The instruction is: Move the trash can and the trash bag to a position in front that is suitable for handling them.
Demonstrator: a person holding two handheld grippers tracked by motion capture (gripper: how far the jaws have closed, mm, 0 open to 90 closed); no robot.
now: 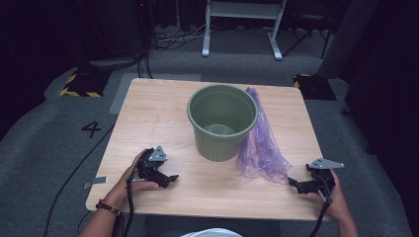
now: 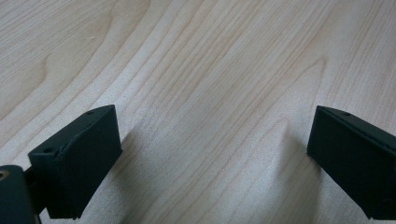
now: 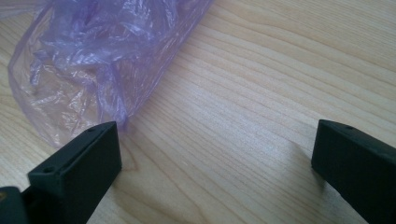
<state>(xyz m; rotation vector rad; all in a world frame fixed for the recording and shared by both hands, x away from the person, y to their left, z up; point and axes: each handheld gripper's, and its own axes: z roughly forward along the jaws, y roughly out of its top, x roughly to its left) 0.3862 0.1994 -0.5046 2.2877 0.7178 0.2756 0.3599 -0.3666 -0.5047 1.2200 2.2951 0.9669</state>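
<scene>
A green ribbed bin (image 1: 222,121) stands upright and empty in the middle of the wooden table (image 1: 158,113). Against its right side leans a crumpled purple plastic bag (image 1: 261,143), its wide end spread on the wood. My left gripper (image 1: 170,178) rests low on the table left of the bin, open, with bare wood between its jaws (image 2: 210,140). Near the table's front right corner my right gripper (image 1: 292,183) is open too. The purple bag (image 3: 98,60) lies just beyond its left jaw, not between the pads.
The table's front edge runs just under both hands. Behind the table stand a white metal frame (image 1: 242,24), cables and yellow-black striped blocks (image 1: 81,85) on the grey floor. A black cable (image 1: 74,173) trails off the left side.
</scene>
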